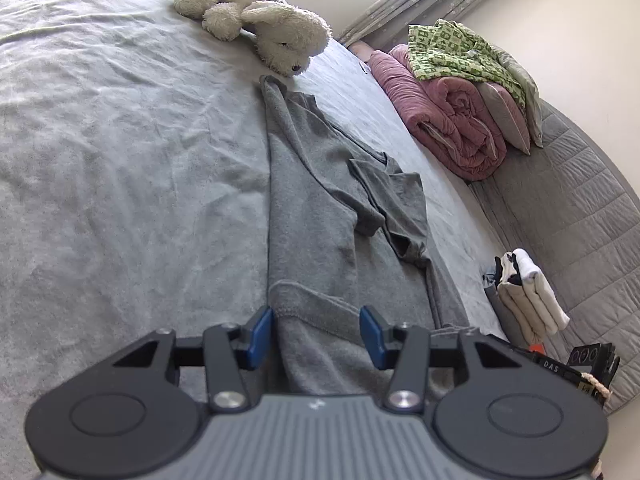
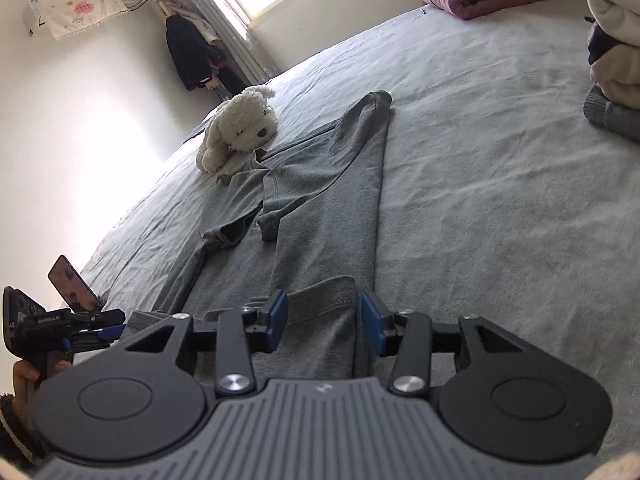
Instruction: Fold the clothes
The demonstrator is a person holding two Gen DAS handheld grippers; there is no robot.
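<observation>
Left wrist view: my left gripper (image 1: 316, 332) hangs over the hem of the grey T-shirt (image 1: 320, 200), jaws apart, blue pads (image 1: 260, 334) clear of the cloth. The shirt lies lengthwise on the grey bedsheet (image 1: 120, 160), both sides folded inward, its collar end just short of the white plush dog (image 1: 256, 16). The risk, as I judge it: closing now could pinch only the top layer, or the sheet with it, and drag the fold askew.

Right wrist view: my right gripper (image 2: 322, 322) straddles the hem's other corner, jaws likewise apart, fabric between them but unpressed. The shirt runs away from me toward the plush dog (image 2: 240, 128). Uneven lifts by my two hands would skew the halving fold.
</observation>
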